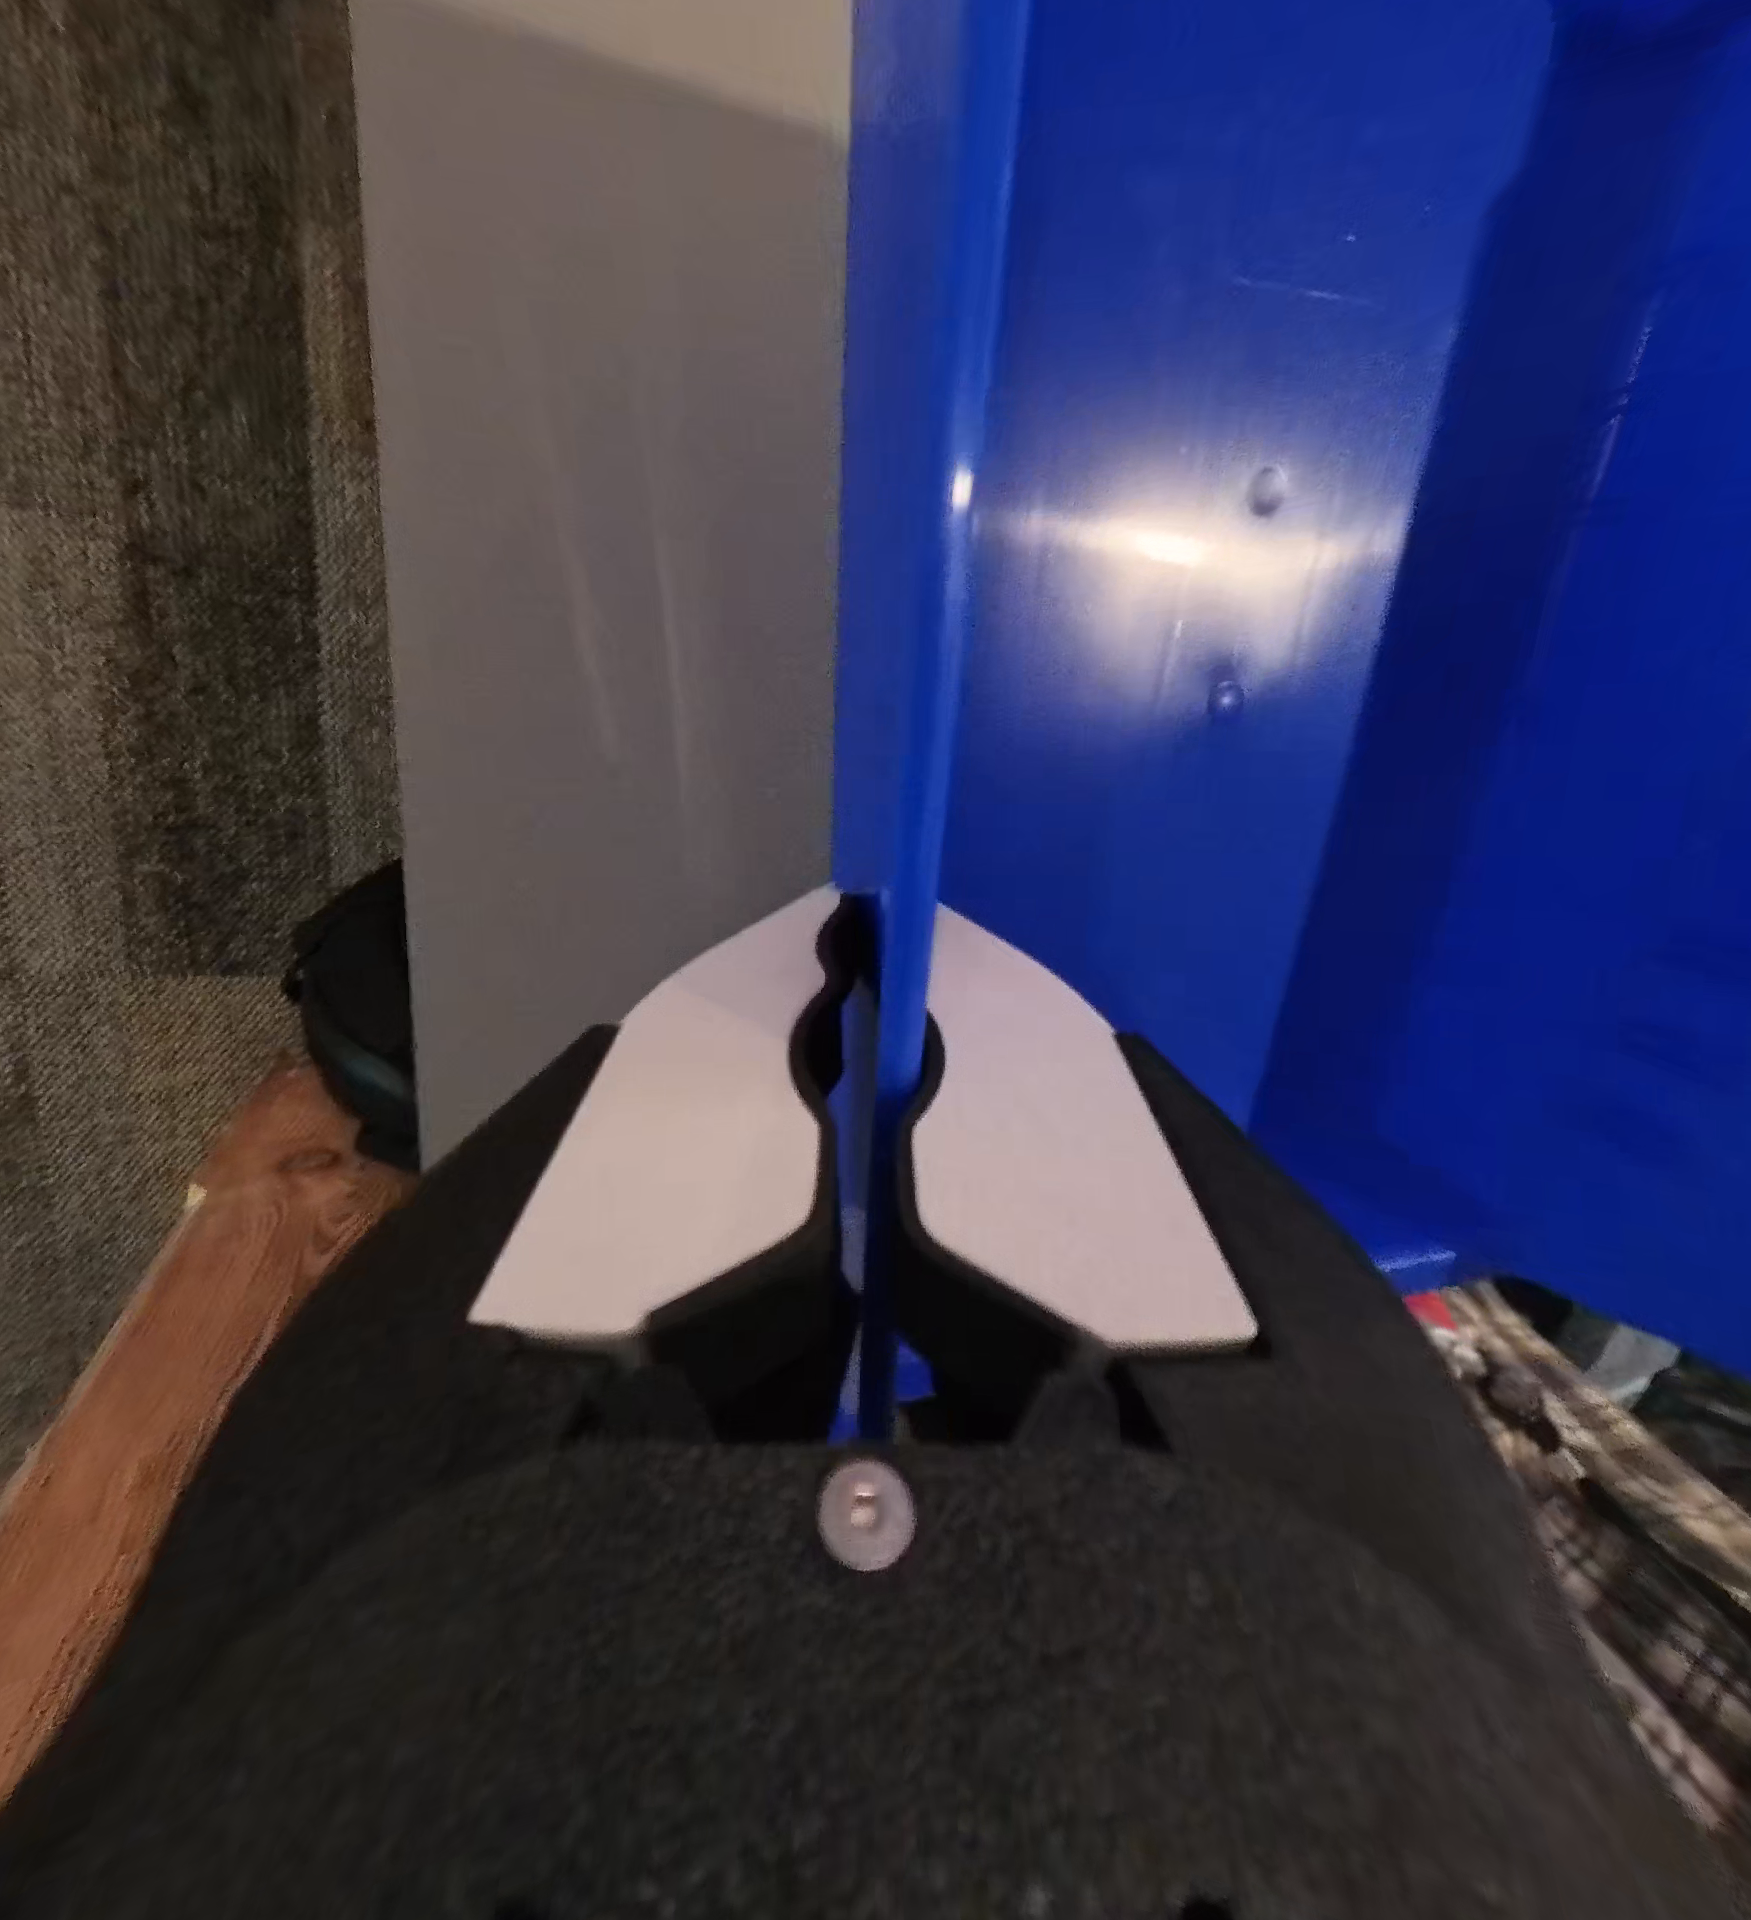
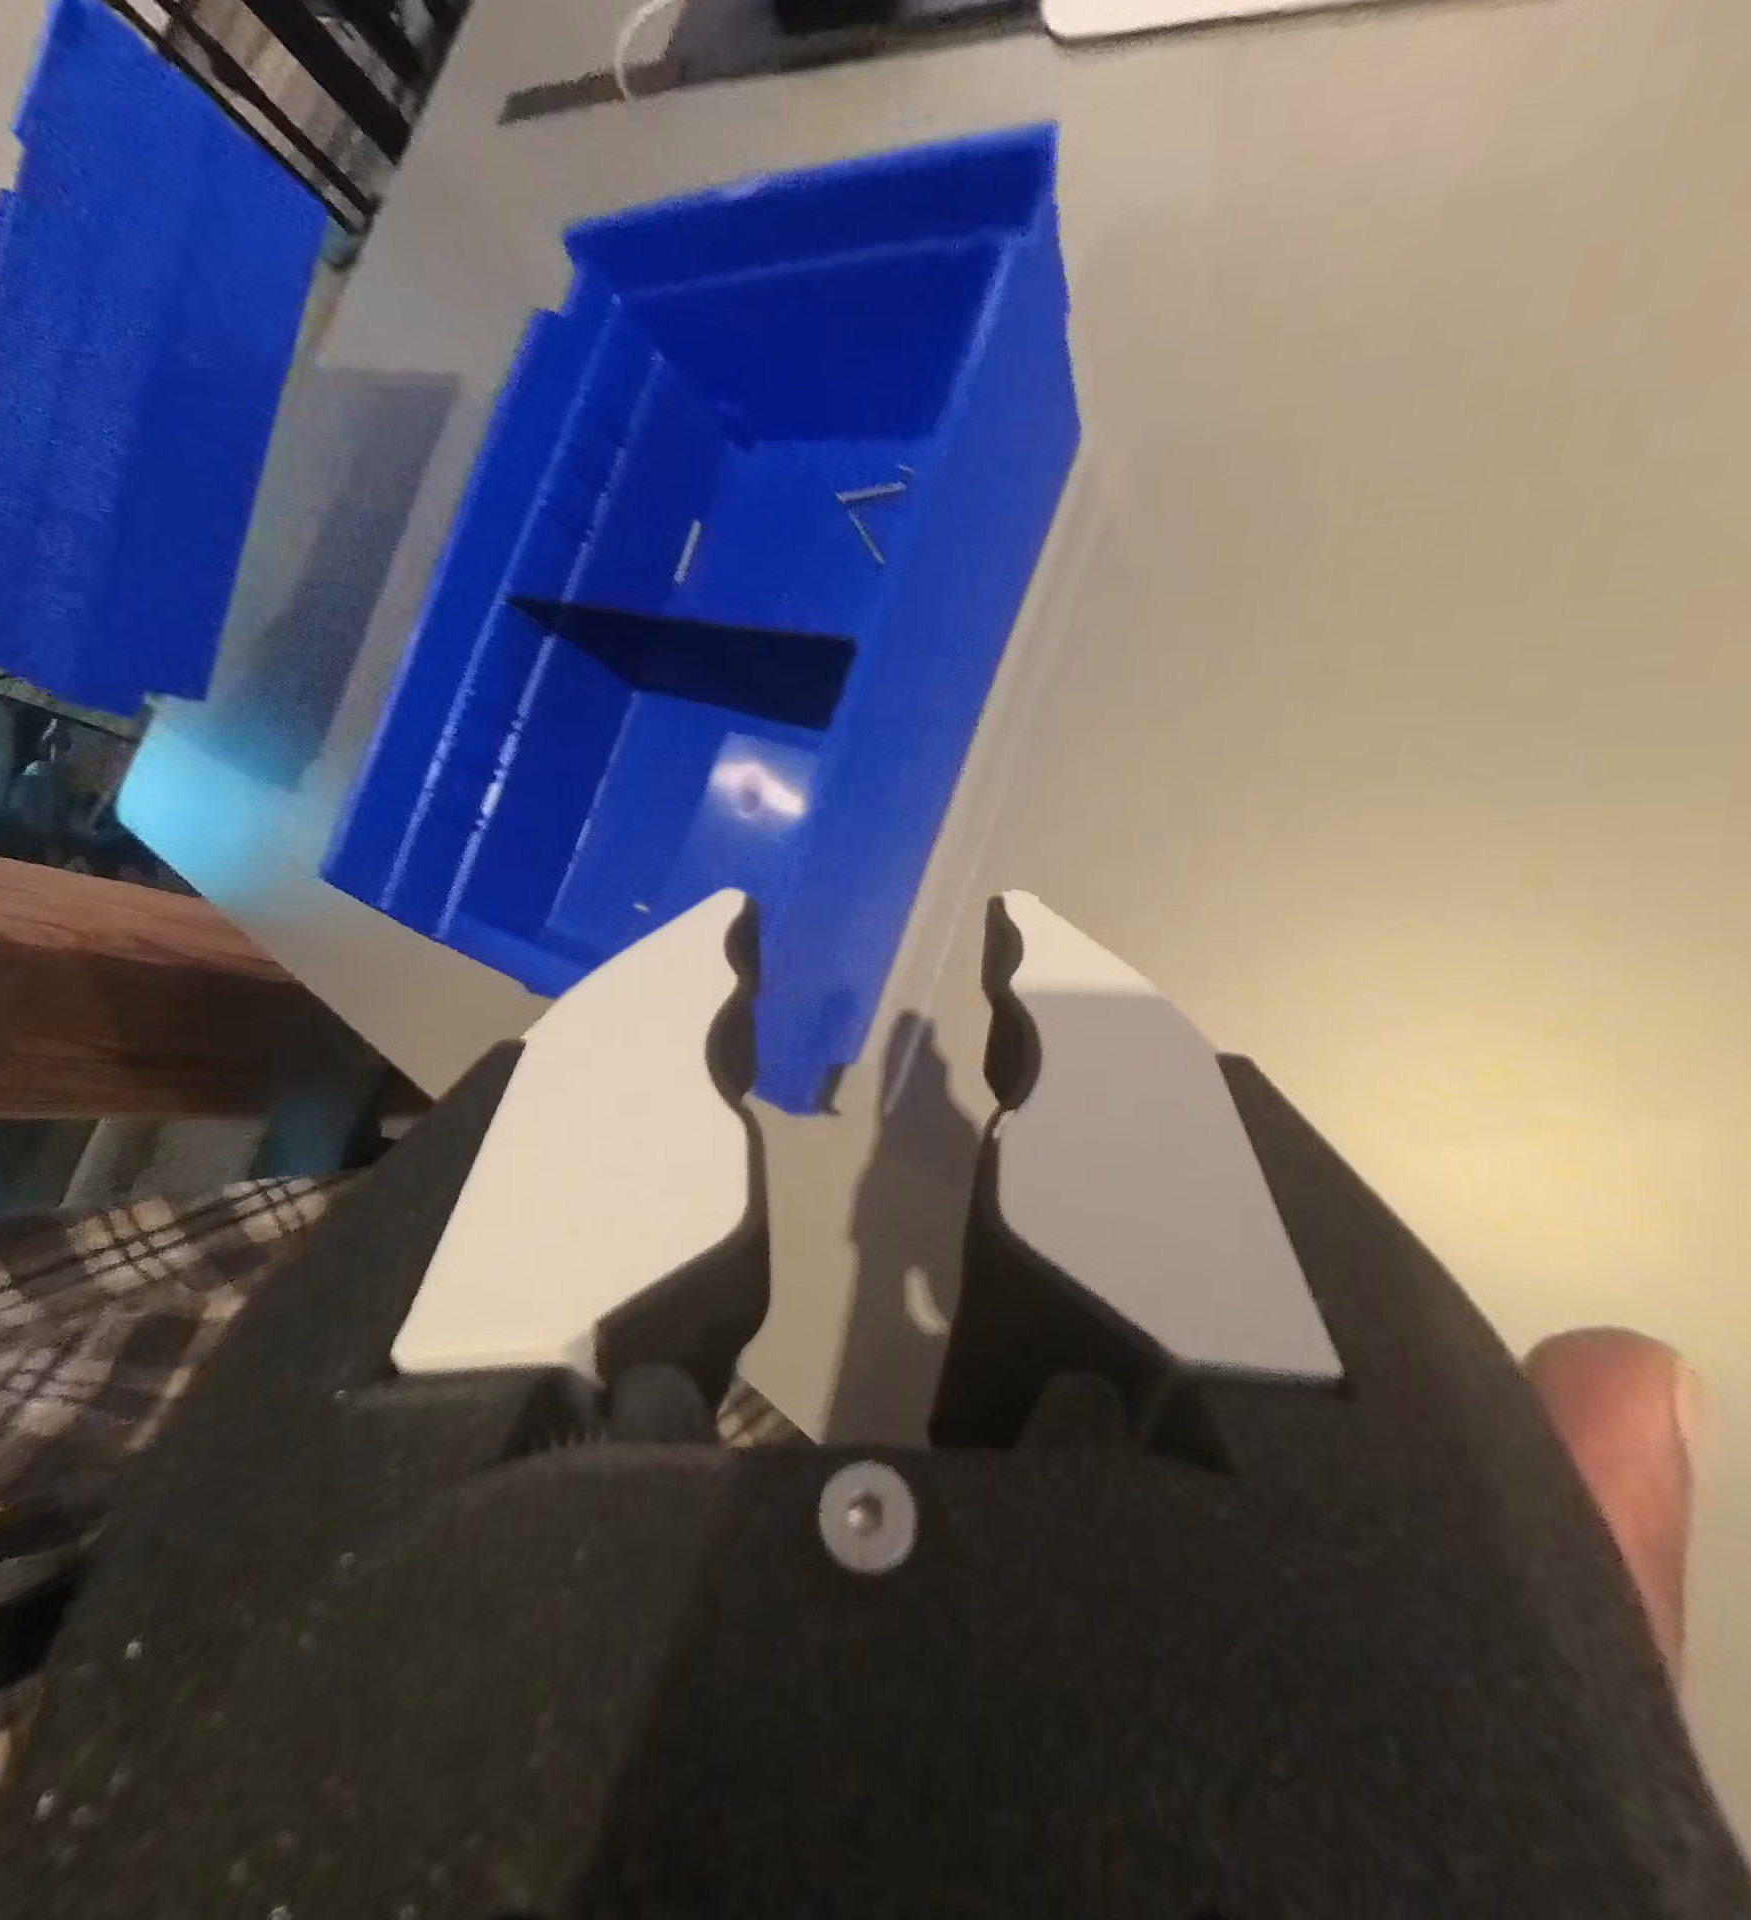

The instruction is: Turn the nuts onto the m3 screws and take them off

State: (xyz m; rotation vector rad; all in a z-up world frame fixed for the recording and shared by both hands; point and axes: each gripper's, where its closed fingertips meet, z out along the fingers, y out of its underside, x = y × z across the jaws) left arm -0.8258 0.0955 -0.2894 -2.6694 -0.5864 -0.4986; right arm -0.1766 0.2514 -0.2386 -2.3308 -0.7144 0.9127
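Observation:
My left gripper (image 1: 876, 914) is shut on the thin side wall of a blue plastic bin (image 1: 1214, 520), whose shiny inside fills the right of the left wrist view. In the right wrist view the same bin (image 2: 123, 416) shows blurred at the upper left. A second blue bin (image 2: 954, 665) with a dark divider (image 2: 705, 665) stands on the white table. Thin metal screws (image 2: 871, 514) lie in its far compartment. My right gripper (image 2: 871, 914) is open and empty, just in front of this bin's near corner. No nuts can be made out.
The white table (image 2: 1422, 520) extends to the right. A wooden edge (image 1: 123, 1382) runs at the left over grey carpet (image 1: 102, 623). A plaid cloth (image 2: 123, 1299) lies at the lower left. A person's thumb (image 2: 1598, 1455) rests on the right gripper's body. Spacing between my two grippers at the tips: around 65 cm.

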